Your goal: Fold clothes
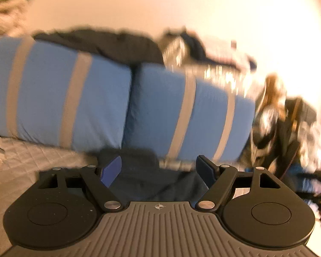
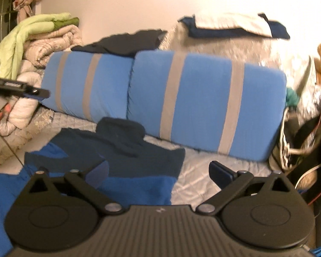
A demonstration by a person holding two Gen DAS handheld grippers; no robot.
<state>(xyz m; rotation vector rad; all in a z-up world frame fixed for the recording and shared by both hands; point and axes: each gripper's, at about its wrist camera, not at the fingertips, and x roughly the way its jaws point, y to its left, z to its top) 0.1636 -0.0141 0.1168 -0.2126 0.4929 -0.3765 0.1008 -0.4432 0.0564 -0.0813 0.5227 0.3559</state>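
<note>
While both claws hang spread with nothing between their fingers, the navy-and-blue garment (image 2: pixel 122 162) lies rumpled on the quilted grey bedspread (image 2: pixel 203 171): soft knit, dark upper, brighter blue lower band. It sits under the right claw (image 2: pixel 160 171) toward 10 o'clock, just ahead of the left claw (image 1: pixel 160 169). Blue grey-striped pillows (image 2: pixel 203 98) at 12.

I see warm, yellowish indoor light, glare blowing out the wall (image 1: pixel 267 21), apparently motion blur throughout, and fisheye-bent edges.
</note>
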